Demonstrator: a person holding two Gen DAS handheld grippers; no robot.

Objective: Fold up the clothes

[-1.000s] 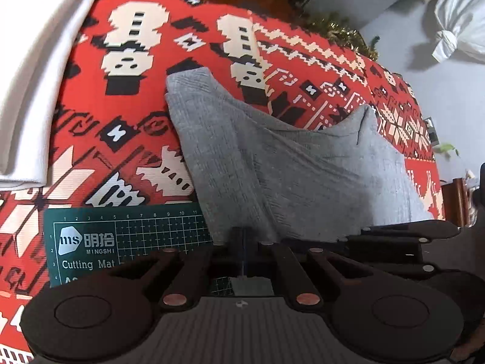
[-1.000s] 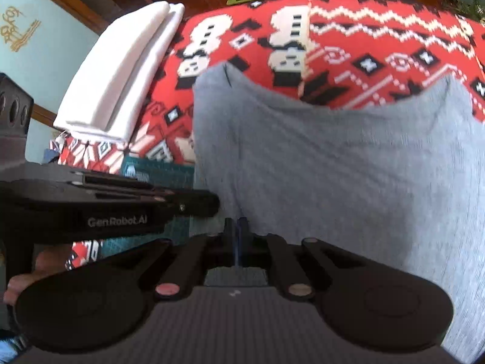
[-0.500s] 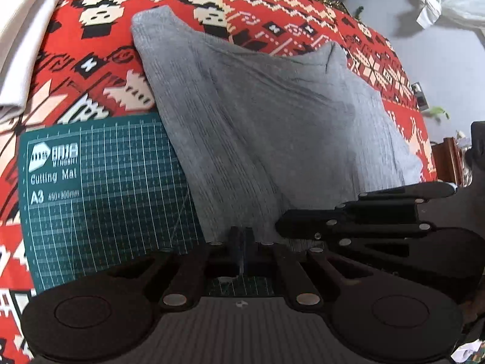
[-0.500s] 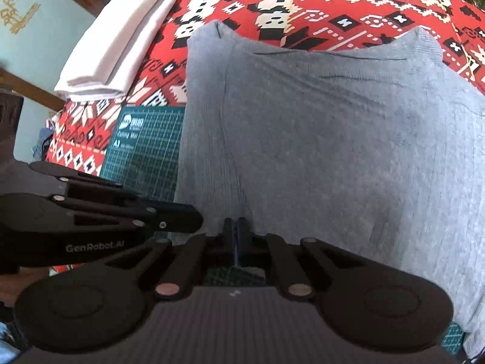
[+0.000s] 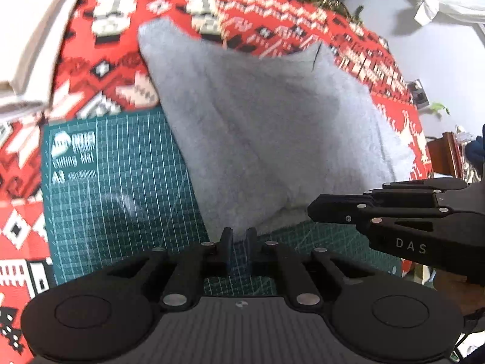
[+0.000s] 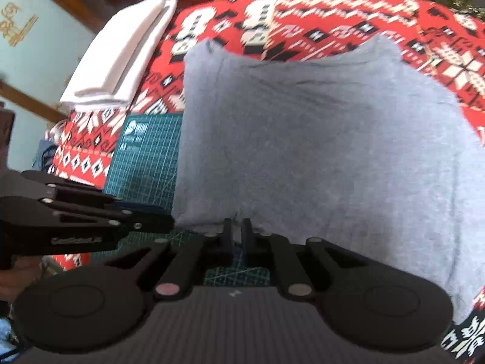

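Both my grippers at the near hem of the grey garment [image 5: 272, 139], fingers slightly parted.

My left gripper [image 5: 239, 238] and right gripper [image 6: 237, 230] each show a narrow gap; whether cloth is pinched between the fingers I cannot tell. The garment lies spread over the green cutting mat [image 5: 121, 188] and red patterned cloth [image 6: 318, 15]. Folded white fabric [image 6: 121, 57] sits far left. No containers in sight.

wall: pale blue [image 6: 36, 45], dark wood trim [image 6: 60, 3] | wall, other side: grey-white [image 5: 448, 69] | furniture: brown wooden cabinet [image 5: 451, 154] | light: soft daylight
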